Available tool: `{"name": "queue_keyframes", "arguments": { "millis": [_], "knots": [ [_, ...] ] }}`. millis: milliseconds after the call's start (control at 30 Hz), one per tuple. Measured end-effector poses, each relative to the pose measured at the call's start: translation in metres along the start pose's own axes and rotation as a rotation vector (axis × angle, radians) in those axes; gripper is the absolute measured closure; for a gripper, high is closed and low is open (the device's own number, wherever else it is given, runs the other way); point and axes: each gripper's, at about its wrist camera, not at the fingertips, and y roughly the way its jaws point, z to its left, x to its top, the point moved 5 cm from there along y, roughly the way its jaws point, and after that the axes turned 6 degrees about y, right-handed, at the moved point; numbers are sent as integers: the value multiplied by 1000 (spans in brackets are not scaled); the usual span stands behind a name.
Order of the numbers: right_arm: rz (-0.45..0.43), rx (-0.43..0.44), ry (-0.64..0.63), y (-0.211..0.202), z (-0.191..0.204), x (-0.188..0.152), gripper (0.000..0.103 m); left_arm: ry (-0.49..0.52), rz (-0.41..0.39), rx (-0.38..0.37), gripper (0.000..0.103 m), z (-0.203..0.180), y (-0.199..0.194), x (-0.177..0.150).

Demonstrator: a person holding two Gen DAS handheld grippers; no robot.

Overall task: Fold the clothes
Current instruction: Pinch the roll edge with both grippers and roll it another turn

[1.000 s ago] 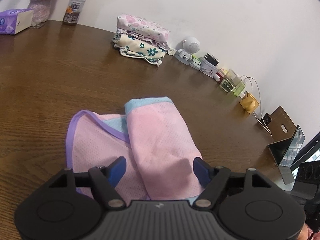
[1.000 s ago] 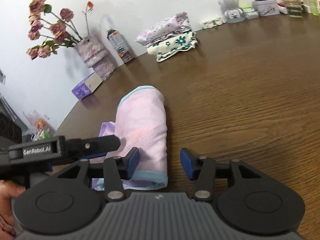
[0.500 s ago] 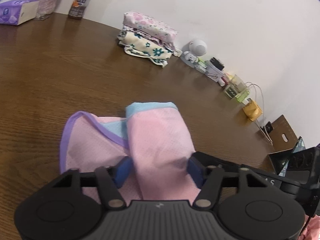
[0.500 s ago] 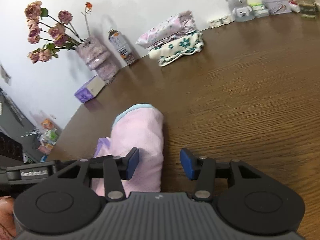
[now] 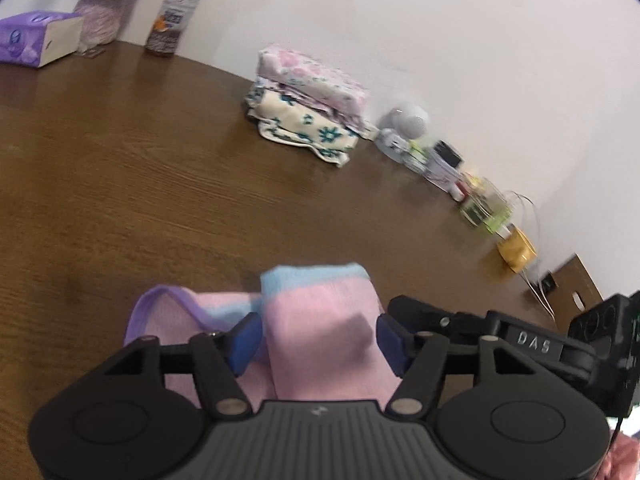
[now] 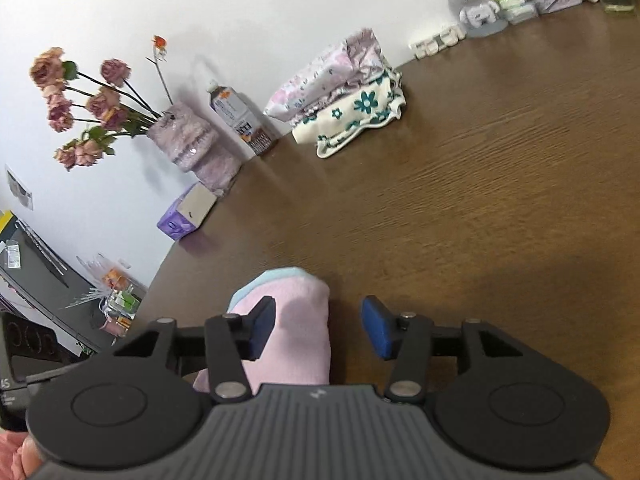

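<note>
A pink mesh garment (image 5: 320, 320) with a light-blue band and purple trim lies partly folded on the brown wooden table (image 5: 140, 184). My left gripper (image 5: 318, 338) is open, its blue pads (image 5: 246, 338) standing on either side of the folded pink part. In the right wrist view the same garment (image 6: 296, 320) runs under the left pad (image 6: 262, 330) of my open right gripper (image 6: 320, 332), whose other pad is over bare table. The right gripper's body (image 5: 500, 334) shows at the right of the left wrist view. The garment's near end is hidden below both grippers.
A stack of folded floral clothes (image 5: 308, 116) (image 6: 344, 100) sits by the far wall. Along the wall stand a drink bottle (image 6: 240, 116), a vase of flowers (image 6: 192, 140), a purple tissue box (image 6: 184, 216), a white toy figure (image 6: 472, 0) and several small items (image 5: 480, 204).
Both grippers have drawn back and lower toward the garment's near end, so more far table shows. The right gripper has come in beside the left one. The garment lies as before.
</note>
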Motion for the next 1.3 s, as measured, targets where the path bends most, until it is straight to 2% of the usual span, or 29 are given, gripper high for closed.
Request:
{"name": "queue_keyframes", "arguments": {
  "millis": [67, 100, 133, 167, 233, 267, 333, 367, 400, 500, 567, 633, 667, 700, 733, 767, 933, 967, 1000, 1033, 1067, 1100, 1133, 1200, 1267, 1300],
  "knots": [
    [20, 6, 14, 11, 0, 1, 60, -13, 10, -10, 65, 2, 7, 3],
    [29, 13, 21, 15, 0, 1, 73, -12, 13, -16, 65, 3, 8, 5],
    [30, 18, 27, 17, 0, 0, 79, -9, 14, -22, 65, 4, 8, 6],
    [29, 22, 32, 18, 0, 0, 79, -9, 10, -23, 63, 4, 7, 9],
    [0, 12, 33, 15, -1, 2, 78, -15, -7, -17, 52, 6, 6, 15],
    [-19, 5, 40, 14, -2, 5, 76, -17, -15, -10, 51, 6, 7, 19],
    [-44, 7, 72, 14, -5, 12, 70, -1, -11, -3, 53, 6, 12, 23],
    [-44, 7, 70, 13, -5, 12, 70, 8, -5, 1, 57, 5, 15, 23],
    [-44, 8, 69, 12, -5, 11, 70, 12, 4, 10, 65, 5, 19, 23],
    [-45, 9, 64, 9, -5, 8, 70, 7, 22, 8, 67, 7, 30, 22],
    [-45, 10, 60, 7, -5, 6, 78, 8, 28, 6, 67, 7, 34, 21],
    [-45, 11, 57, 5, -5, 5, 78, 3, 34, 0, 62, 8, 30, 20],
    [-46, 12, 56, 4, -5, 4, 77, -5, 33, -3, 54, 8, 25, 19],
    [-46, 12, 54, 3, -5, 3, 73, -10, 23, -13, 47, 9, 18, 19],
    [-46, 12, 52, 2, -4, 2, 66, -9, 12, -21, 46, 8, 11, 18],
    [-46, 13, 51, 1, -4, 1, 63, -8, 10, -27, 45, 8, 5, 17],
    [-30, 15, 45, -2, -4, -6, 60, -34, 58, -43, 47, 8, 5, 4],
    [-17, 15, 47, -1, -4, -9, 60, -45, 60, -37, 49, 8, 7, 1],
    [-8, 15, 50, 1, -5, -11, 60, -52, 58, -37, 57, 8, 10, 0],
    [-1, 14, 51, 3, -5, -13, 61, -55, 59, -40, 60, 7, 12, -1],
    [6, 10, 48, 5, -5, -15, 64, -59, 58, -38, 61, 7, 13, -1],
    [11, 7, 40, 7, -4, -17, 74, -65, 58, -36, 61, 8, 12, -2],
    [13, 3, 31, 7, -2, -18, 75, -71, 58, -33, 60, 8, 11, -2],
    [1, -8, 16, 1, 0, -21, 74, -76, 61, -32, 49, 8, 3, -4],
    [-20, -16, 1, -8, 3, -23, 67, -55, 62, -46, 39, 4, -8, -9],
    [-27, -11, -9, -14, 5, -25, 62, -39, 66, -51, 38, 2, -12, -12]
  ]
}}
